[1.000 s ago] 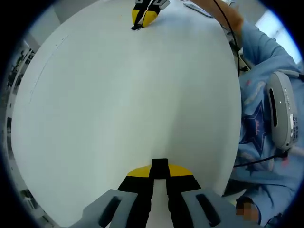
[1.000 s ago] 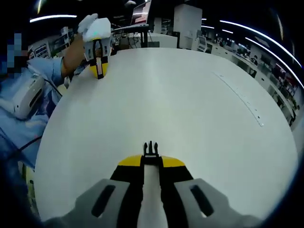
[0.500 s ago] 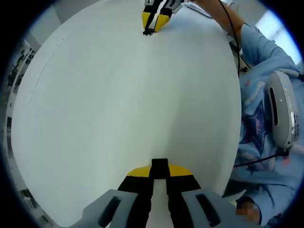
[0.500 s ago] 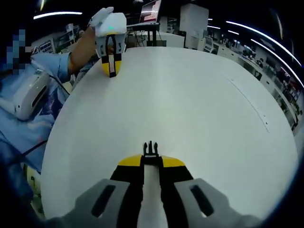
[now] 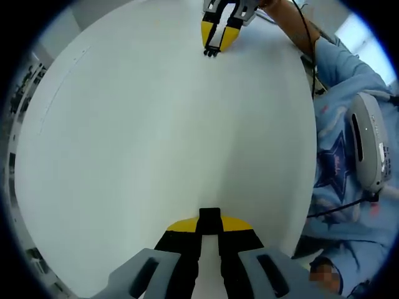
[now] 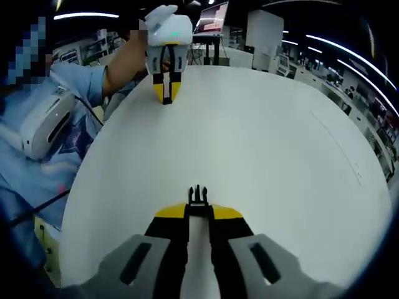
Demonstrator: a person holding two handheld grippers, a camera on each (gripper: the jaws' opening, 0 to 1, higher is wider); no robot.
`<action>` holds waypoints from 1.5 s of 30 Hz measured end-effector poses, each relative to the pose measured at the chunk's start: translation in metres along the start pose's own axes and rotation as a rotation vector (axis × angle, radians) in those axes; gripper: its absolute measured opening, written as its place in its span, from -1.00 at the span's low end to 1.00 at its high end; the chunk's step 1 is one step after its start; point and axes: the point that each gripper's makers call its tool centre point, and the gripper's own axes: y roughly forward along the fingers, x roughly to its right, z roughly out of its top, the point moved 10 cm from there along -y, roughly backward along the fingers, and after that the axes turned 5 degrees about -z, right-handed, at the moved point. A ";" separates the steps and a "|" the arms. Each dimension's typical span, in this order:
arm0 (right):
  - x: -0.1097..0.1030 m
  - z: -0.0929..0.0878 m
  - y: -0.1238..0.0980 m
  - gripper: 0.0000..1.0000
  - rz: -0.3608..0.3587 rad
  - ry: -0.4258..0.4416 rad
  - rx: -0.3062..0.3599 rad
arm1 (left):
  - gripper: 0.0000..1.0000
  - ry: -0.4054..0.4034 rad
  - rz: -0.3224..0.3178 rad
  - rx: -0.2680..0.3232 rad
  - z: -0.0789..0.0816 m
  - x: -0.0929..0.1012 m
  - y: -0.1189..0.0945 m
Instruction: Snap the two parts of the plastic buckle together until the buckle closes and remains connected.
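Above a white round table (image 5: 156, 137), each gripper holds one half of a black plastic buckle. My left gripper (image 5: 209, 232) is shut on the socket half (image 5: 209, 217), whose blunt end pokes out between the yellow-tipped jaws. My right gripper (image 6: 198, 215) is shut on the pronged half (image 6: 197, 194), prongs pointing forward. In the left gripper view the right gripper (image 5: 219, 32) faces me from the far side of the table, prongs (image 5: 211, 53) showing. In the right gripper view the left gripper (image 6: 166, 65) hangs far off over the table (image 6: 262, 143) with the socket half (image 6: 166, 98). The halves are far apart.
A person in a light blue top stands at the table's edge, with a white and grey device (image 5: 369, 146) at the chest, also in the right gripper view (image 6: 42, 128). A black cable (image 5: 305, 43) runs along the sleeve. Desks and a monitor (image 6: 215, 17) lie beyond.
In the left gripper view the right gripper has slid to the right along the far edge. The right gripper view has swung, so the left gripper sits nearer its middle. The left gripper has stayed still.
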 end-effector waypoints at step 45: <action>-0.031 0.018 0.009 -0.76 0.037 -0.042 0.015 | -0.81 0.110 -0.021 0.008 -0.001 -0.004 0.000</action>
